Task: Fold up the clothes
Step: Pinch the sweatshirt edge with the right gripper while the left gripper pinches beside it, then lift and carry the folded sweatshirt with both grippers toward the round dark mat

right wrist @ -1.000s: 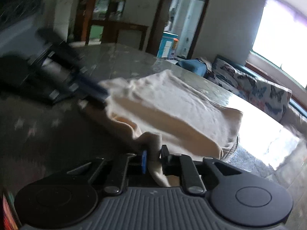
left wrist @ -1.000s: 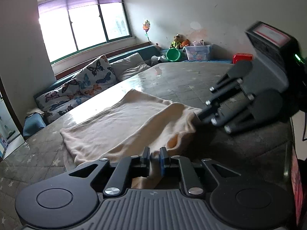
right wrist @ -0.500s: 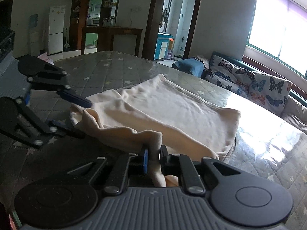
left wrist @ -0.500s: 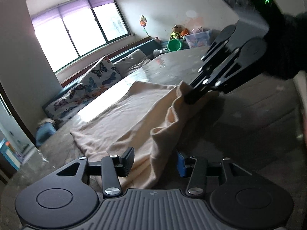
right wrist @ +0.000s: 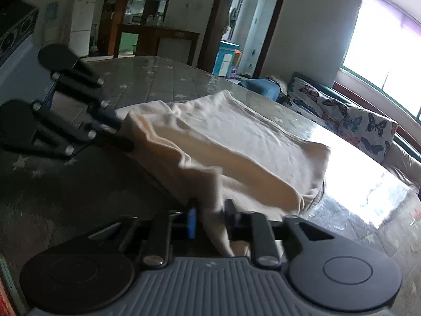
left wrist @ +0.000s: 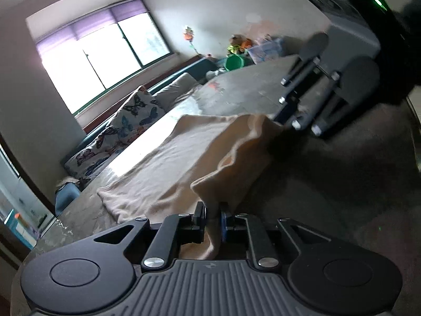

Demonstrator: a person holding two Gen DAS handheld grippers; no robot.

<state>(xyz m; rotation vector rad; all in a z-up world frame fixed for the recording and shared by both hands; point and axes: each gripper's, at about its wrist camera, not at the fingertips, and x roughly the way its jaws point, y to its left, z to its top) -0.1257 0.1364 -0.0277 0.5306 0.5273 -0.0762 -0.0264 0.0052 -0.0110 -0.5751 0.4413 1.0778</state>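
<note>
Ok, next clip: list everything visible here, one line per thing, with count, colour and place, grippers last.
garment: one, cream, spread on the table, near edge lifted
table: one, grey with star print, under the garment
butterfly cushions: several, white with coloured butterflies, on the bench under the window
window: one, purple blind, far wall
green basin: one, far corner
toy box: one, clear, beside the basin
fridge: one, white, next room
left gripper: black, closing on the garment's edge
right gripper: black, shut on the garment's edge
</note>
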